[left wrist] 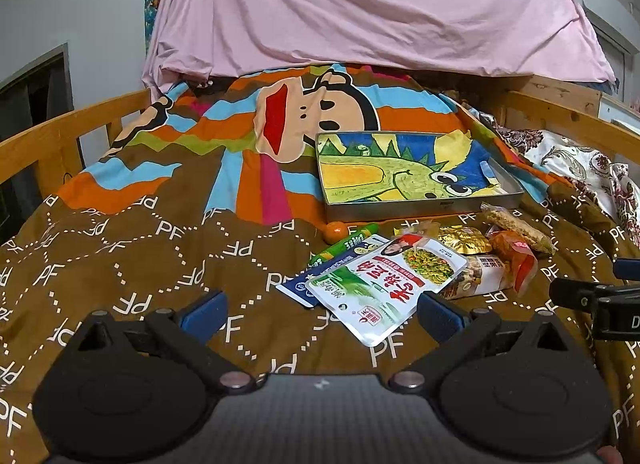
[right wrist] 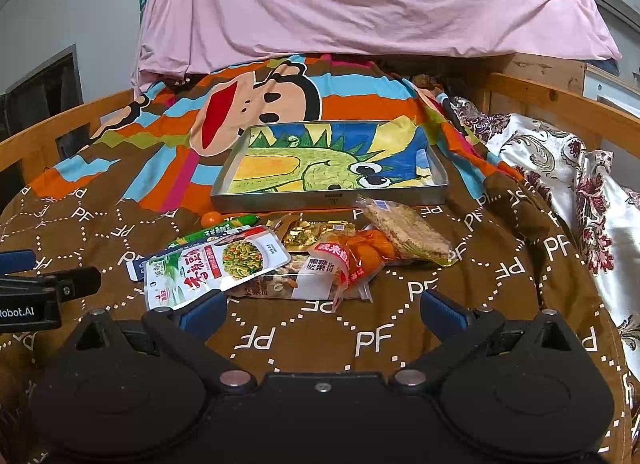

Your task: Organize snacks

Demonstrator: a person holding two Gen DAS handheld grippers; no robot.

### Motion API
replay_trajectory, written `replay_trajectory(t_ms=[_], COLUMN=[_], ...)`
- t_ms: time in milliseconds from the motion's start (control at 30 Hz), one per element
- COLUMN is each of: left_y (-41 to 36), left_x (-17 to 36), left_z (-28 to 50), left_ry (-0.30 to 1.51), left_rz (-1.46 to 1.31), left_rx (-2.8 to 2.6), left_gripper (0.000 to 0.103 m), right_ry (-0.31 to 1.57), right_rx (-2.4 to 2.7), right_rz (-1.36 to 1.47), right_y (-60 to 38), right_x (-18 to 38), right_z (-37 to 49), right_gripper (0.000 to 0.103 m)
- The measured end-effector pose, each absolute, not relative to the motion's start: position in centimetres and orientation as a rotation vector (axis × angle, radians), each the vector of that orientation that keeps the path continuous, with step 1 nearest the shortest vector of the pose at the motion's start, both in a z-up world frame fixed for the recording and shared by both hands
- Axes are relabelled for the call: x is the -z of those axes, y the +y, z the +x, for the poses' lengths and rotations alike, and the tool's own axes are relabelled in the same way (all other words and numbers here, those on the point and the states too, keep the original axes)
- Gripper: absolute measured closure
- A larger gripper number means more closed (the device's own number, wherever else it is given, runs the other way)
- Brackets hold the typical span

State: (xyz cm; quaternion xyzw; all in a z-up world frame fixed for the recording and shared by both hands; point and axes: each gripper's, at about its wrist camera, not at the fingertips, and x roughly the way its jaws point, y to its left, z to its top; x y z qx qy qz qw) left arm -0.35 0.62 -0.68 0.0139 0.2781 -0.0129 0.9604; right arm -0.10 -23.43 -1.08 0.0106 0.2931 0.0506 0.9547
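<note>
My left claw and right claw both hover with jaws spread wide, holding nothing, above the bed cover. Just ahead of them lies the snack pile: a green-and-white pouch, nut bag, orange packet, cracker pack. Beyond the pile sits the metal tray, no snacks inside.

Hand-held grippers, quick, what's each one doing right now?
Left hand-held gripper: open, holding nothing.
Right hand-held gripper: open, holding nothing.
</note>
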Motion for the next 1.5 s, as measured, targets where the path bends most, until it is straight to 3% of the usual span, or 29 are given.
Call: replay_trajectory(t_ms=[933,1233,1500], left_y=[0.8,1.8,3.1], left_x=[1.0,0.8,-0.3], left_z=[-0.2,1.3,4.9], left_ry=[0.584,0.663,0.671], left_rz=[0.012,-0.032,0.014], left_rx=[0.036,0.028,0.098], left_gripper=[0.000,0.000,0.000], right_ry=[0.591,0.633,0.580], right_rx=[-0.107,-0.103,-0.218], right_rz=[0.014,0.011,-0.240], right_y=[-23.4,-23.4,-22.0], right_x=[1.0,0.6,-0.6], right_z=[-0.3,0.1,1.8], right_gripper=[0.001,0.001,0.001])
